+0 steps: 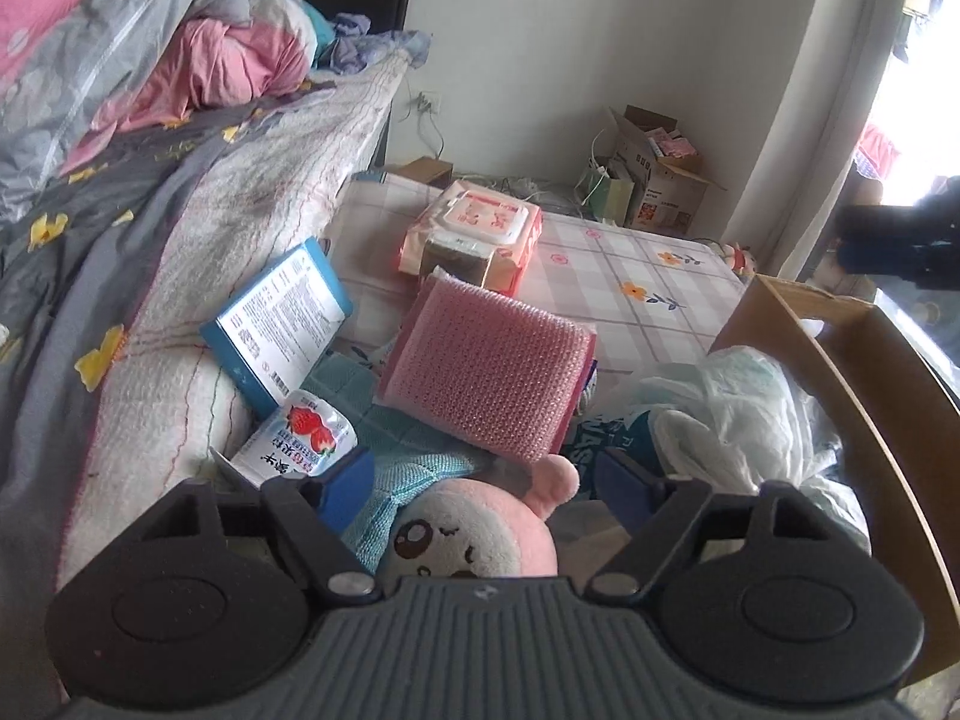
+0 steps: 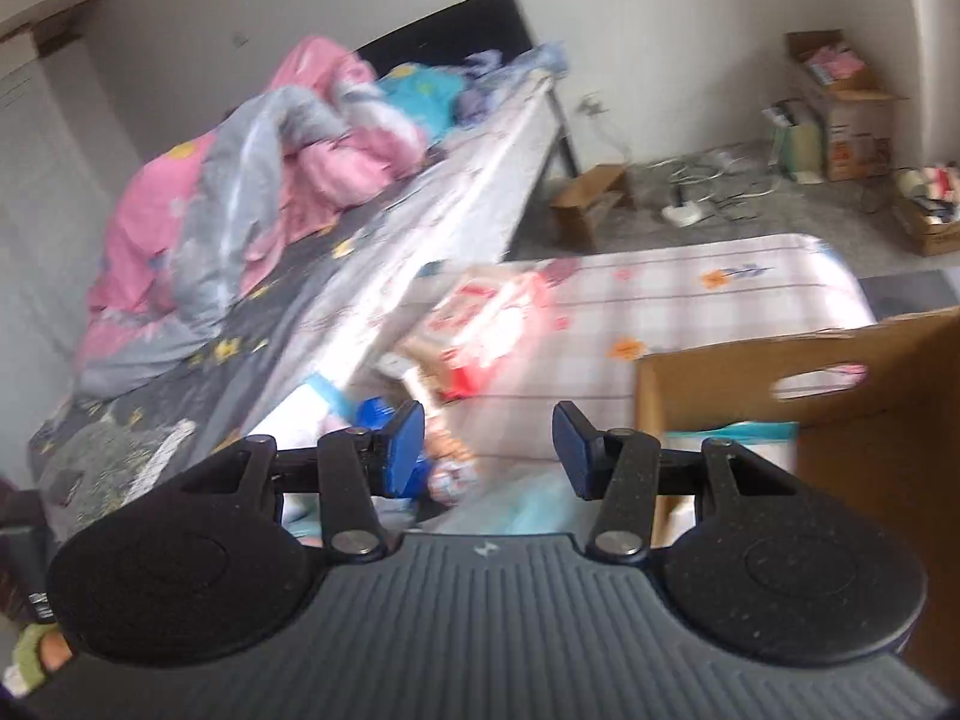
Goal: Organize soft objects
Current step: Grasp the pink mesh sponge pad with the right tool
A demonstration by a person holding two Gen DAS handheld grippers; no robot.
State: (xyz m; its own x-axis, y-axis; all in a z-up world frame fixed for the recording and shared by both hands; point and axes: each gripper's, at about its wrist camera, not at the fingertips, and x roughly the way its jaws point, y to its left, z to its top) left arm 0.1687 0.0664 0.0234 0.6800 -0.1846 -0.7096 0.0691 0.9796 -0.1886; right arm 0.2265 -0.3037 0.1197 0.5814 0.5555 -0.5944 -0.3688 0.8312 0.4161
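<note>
In the left wrist view my left gripper point(image 1: 480, 486) is open, its blue pads on either side of a pink plush toy point(image 1: 474, 534) with a white face, not closed on it. A teal knitted cloth point(image 1: 390, 468) lies under the toy and a pink sponge pad point(image 1: 486, 366) lies just beyond. White soft items point(image 1: 732, 414) sit in a cardboard box point(image 1: 852, 360) to the right. In the blurred right wrist view my right gripper point(image 2: 489, 447) is open and empty, above the pile and left of the cardboard box point(image 2: 780, 372).
A strawberry milk carton point(image 1: 300, 438), a blue booklet point(image 1: 282, 318) and a pack of wet wipes point(image 1: 474, 234) lie on the checked mat point(image 1: 648, 288). The bed point(image 1: 180, 180) with a heaped quilt rises on the left. Boxes and cables point(image 2: 840, 120) lie by the far wall.
</note>
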